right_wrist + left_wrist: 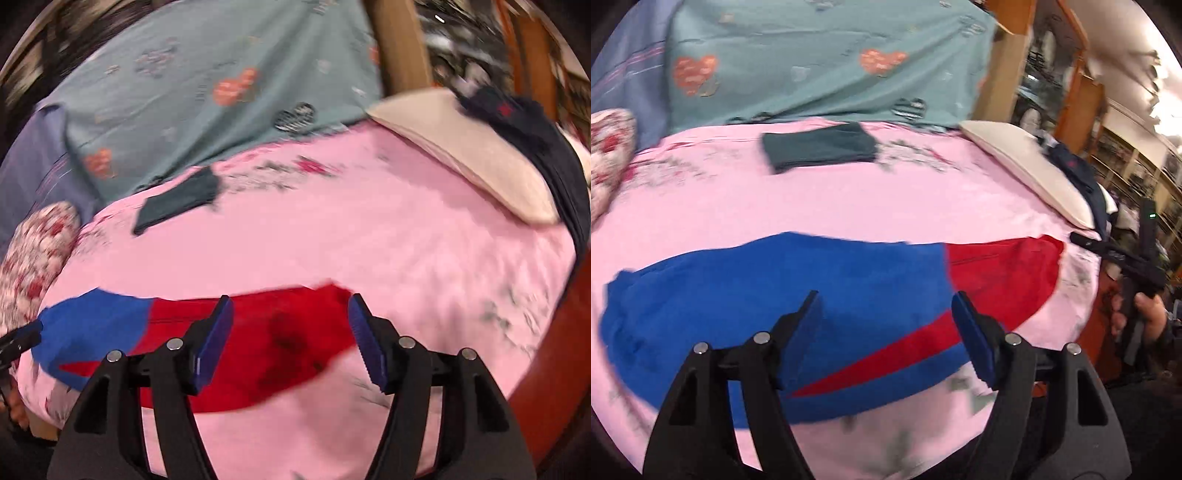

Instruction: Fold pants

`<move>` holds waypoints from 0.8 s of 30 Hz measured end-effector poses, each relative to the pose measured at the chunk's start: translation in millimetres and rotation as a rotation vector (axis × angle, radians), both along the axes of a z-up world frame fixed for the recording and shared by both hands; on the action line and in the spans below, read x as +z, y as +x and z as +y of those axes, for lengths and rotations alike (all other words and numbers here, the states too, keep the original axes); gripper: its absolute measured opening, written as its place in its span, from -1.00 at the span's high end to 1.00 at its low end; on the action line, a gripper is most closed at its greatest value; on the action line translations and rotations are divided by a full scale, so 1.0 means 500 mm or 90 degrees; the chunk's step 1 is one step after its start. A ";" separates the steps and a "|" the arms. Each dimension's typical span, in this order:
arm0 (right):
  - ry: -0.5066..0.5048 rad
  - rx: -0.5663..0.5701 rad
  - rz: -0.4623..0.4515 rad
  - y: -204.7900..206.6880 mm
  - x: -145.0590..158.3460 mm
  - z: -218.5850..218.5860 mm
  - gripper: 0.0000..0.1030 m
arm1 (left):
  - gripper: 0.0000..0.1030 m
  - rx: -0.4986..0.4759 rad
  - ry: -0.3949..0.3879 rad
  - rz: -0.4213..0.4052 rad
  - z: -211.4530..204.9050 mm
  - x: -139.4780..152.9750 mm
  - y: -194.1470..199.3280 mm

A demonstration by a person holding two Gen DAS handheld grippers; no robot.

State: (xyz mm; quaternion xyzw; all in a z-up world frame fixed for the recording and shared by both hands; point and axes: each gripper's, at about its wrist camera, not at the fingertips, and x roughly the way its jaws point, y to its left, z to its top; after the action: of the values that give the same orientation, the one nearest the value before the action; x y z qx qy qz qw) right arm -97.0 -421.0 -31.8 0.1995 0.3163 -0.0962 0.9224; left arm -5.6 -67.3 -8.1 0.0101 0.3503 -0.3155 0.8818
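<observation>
Left gripper (pixel 886 325) and right gripper (pixel 290 325): jaws apart, nothing between them, above the blue-and-red pants (pixel 798 295) lying flat along the near edge of the pink bedsheet (pixel 849 206). Bare sheet stretches far to a folded dark garment (pixel 818 147), bounded right by a cream pillow (pixel 1027 166). Only the left view shows the person's hand (pixel 1148 314); the right view, blurred, apparently shows a wooden bed edge (pixel 554 350).

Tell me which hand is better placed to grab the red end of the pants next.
Right, probably. The right tongs hang open directly over the red end of the pants, while the left tongs sit open above the blue part, with the red end off to their side.
</observation>
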 end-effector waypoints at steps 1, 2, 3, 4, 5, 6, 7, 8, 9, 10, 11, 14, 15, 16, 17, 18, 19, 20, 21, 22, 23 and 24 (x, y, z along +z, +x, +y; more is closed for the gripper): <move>0.037 0.001 0.005 0.000 -0.020 -0.014 -0.26 | -0.43 -0.028 -0.004 0.006 -0.031 -0.005 0.003; 0.037 0.001 0.005 0.000 -0.020 -0.014 -0.26 | -0.43 -0.049 0.000 0.010 -0.063 -0.013 0.008; 0.099 0.012 0.005 0.010 -0.053 -0.032 -0.26 | -0.43 -0.067 0.014 0.014 -0.099 -0.027 0.020; 0.122 0.022 0.006 0.019 -0.069 -0.036 -0.26 | -0.43 -0.078 0.021 0.019 -0.121 -0.038 0.029; 0.133 0.029 0.012 0.031 -0.082 -0.030 -0.26 | -0.43 -0.081 0.031 0.025 -0.142 -0.051 0.041; 0.143 0.037 0.019 0.038 -0.095 -0.027 -0.26 | -0.43 -0.080 0.037 0.031 -0.157 -0.061 0.047; 0.143 0.037 0.019 0.038 -0.095 -0.027 -0.26 | -0.43 -0.077 0.041 0.039 -0.166 -0.073 0.055; 0.149 0.038 0.022 0.046 -0.098 -0.024 -0.27 | -0.42 -0.071 0.045 0.055 -0.177 -0.079 0.074; 0.154 0.039 0.017 0.053 -0.099 -0.022 -0.28 | -0.42 -0.070 0.044 0.068 -0.187 -0.081 0.083; 0.154 0.043 0.017 0.055 -0.096 -0.022 -0.28 | -0.43 -0.074 0.036 0.080 -0.194 -0.079 0.098; 0.153 0.047 0.019 0.056 -0.095 -0.025 -0.28 | -0.43 -0.077 0.032 0.084 -0.206 -0.075 0.115; 0.144 0.037 0.028 0.044 -0.094 -0.038 -0.20 | -0.43 -0.066 0.082 0.078 -0.232 -0.089 0.147; 0.132 0.025 0.034 0.038 -0.092 -0.038 -0.20 | -0.43 -0.041 0.112 0.078 -0.240 -0.105 0.164; 0.117 0.015 0.028 0.026 -0.082 -0.037 -0.20 | -0.43 -0.025 0.130 0.086 -0.240 -0.119 0.178; 0.079 0.007 0.016 0.016 -0.064 -0.031 -0.20 | -0.43 -0.003 0.148 0.095 -0.238 -0.140 0.197; 0.036 0.001 0.006 0.009 -0.045 -0.022 -0.20 | -0.43 0.011 0.150 0.094 -0.235 -0.149 0.208; -0.003 0.005 -0.009 0.003 -0.026 -0.011 -0.20 | -0.43 0.017 0.148 0.092 -0.238 -0.152 0.216; -0.016 0.020 -0.023 0.001 -0.010 -0.004 -0.20 | -0.42 0.025 0.149 0.092 -0.239 -0.152 0.223; -0.012 0.039 -0.033 0.005 0.001 0.002 -0.20 | -0.40 0.040 0.157 0.083 -0.240 -0.148 0.231; -0.003 0.061 -0.037 0.012 0.008 0.009 -0.20 | -0.39 0.050 0.164 0.076 -0.240 -0.146 0.241; 0.004 0.086 -0.033 0.026 0.009 0.019 -0.21 | -0.37 0.060 0.172 0.074 -0.240 -0.148 0.250; 0.004 0.101 -0.021 0.039 0.003 0.027 -0.21 | -0.37 0.071 0.170 0.083 -0.236 -0.152 0.262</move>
State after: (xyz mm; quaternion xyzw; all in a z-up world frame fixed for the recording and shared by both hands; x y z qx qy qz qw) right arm -77.4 -407.4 -30.5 0.1786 0.3162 -0.0187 0.9315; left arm 125.2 -185.1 -83.9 0.0870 0.4459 -0.2170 0.8640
